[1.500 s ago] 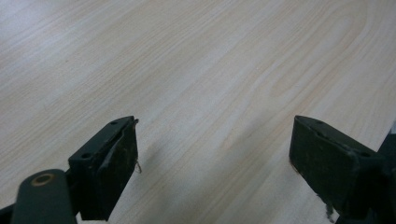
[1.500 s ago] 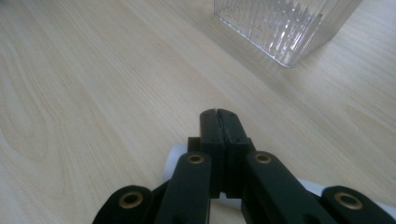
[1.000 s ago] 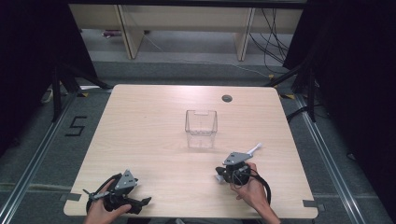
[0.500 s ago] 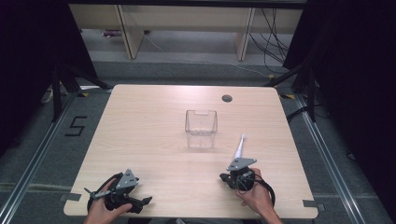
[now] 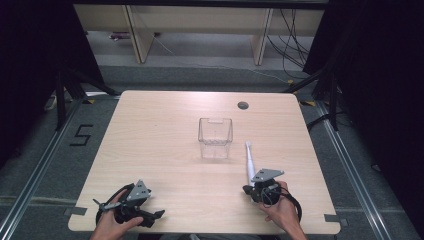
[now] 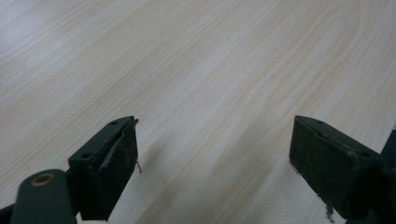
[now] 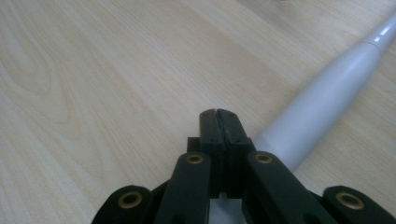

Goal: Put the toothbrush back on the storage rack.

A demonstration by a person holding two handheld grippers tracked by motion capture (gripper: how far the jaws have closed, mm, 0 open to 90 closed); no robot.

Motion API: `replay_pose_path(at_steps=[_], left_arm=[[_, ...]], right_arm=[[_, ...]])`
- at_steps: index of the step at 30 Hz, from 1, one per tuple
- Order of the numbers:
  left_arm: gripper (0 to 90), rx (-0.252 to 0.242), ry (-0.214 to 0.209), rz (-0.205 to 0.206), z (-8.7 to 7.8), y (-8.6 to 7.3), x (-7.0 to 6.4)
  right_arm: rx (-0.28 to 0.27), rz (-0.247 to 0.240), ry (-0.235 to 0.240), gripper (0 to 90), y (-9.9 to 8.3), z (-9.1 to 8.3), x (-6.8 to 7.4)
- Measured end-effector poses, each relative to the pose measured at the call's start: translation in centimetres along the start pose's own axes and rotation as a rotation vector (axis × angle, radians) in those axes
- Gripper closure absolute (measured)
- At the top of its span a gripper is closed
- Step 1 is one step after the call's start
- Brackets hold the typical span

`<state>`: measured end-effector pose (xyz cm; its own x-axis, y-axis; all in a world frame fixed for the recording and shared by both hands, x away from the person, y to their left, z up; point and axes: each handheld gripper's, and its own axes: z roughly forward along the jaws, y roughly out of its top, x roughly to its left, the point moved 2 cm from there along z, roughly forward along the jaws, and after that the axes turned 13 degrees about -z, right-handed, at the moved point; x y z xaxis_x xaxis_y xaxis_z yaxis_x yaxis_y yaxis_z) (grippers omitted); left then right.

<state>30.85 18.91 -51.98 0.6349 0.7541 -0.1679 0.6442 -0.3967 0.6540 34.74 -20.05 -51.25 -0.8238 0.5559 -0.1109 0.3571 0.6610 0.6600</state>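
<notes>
Wood surface: light-grained table (image 5: 165, 150) – carries a clear plastic container (image 5: 215, 137) near its middle, upright and apparently empty.
White rod: a slim white stick-like tool (image 5: 248, 159) lies in front of the right gripper, pointing away from the person toward the container's right side; its far tip rests near the container but apart from it. In the right gripper view the rod (image 7: 322, 100) emerges from beside and beneath the jaws, running to the upper right.
Right gripper: right gripper (image 5: 261, 187) sits at the near right of the table, held in the person's hand. Jaws pressed together, pads meeting with no gap (image 7: 218, 122). Whether the rod's near end is pinched lower down cannot be told – it passes alongside the closed tips.
Left gripper: left gripper (image 5: 131, 204) rests at the near left edge, well apart from rod and container. Jaws spread wide, nothing between them (image 6: 212, 158).
Step in hand: judged as handling the rod at its near end, before transfer to the container.
Next move: likely calls for a secure pinch on the rod, a lift, then tilting it tip-first over the container's open rim.
</notes>
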Motion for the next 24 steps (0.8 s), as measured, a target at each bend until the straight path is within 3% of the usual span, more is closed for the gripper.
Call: replay_pose_path(at_steps=[1,2,4,6,7,12,14,17,18,20,21,22,24], left_arm=[[15.1,0.003,0.001,0.005,0.0,-0.1,0.0],[15.1,0.003,-0.001,0.005,0.0,-0.1,0.0],[15.1,0.000,-0.001,0.001,0.0,0.0,0.0],[15.1,0.004,0.001,0.006,0.0,-0.1,0.0],[15.1,0.004,-0.001,0.007,0.0,-0.1,0.0],[15.1,-0.002,-0.009,0.003,-0.1,-0.1,-0.1],[15.1,0.002,0.001,0.004,-0.2,-0.2,0.0],[15.1,-0.006,-0.007,0.000,-0.2,-0.1,-0.1],[15.1,-0.004,0.001,0.001,-0.2,-0.1,-0.1],[15.2,-0.003,-0.001,0.000,-0.2,-0.1,-0.1],[15.1,-0.003,-0.001,0.005,-0.2,-0.1,0.0],[15.1,-0.003,-0.001,0.004,-0.2,0.0,0.0],[15.1,-0.004,0.000,0.000,-0.2,-0.1,-0.1]], right_arm=[[0.010,-0.020,0.007,90.0,-0.1,-0.1,-0.4],[0.002,0.008,0.002,90.0,-0.1,-0.1,-0.4],[-0.002,-0.004,-0.021,90.0,-0.2,-0.1,-0.7],[0.022,0.017,-0.017,90.0,-0.2,-0.4,-0.9],[0.002,0.017,-0.025,90.0,-0.3,-0.2,-0.9],[0.007,0.006,-0.033,90.0,-0.5,-0.2,-1.4],[0.029,0.033,-0.023,90.0,-0.5,-0.5,-1.5],[0.030,0.008,-0.039,89.9,-0.7,-0.6,-1.9],[0.017,0.016,-0.047,89.7,-0.7,-0.5,-2.0],[0.048,0.054,-0.025,89.7,-0.8,-0.8,-1.9],[0.032,0.029,-0.045,89.7,-0.9,-0.8,-2.2],[0.024,0.041,-0.046,89.7,-0.9,-0.8,-2.2],[0.054,0.047,-0.042,89.7,-1.0,-1.0,-2.3]])
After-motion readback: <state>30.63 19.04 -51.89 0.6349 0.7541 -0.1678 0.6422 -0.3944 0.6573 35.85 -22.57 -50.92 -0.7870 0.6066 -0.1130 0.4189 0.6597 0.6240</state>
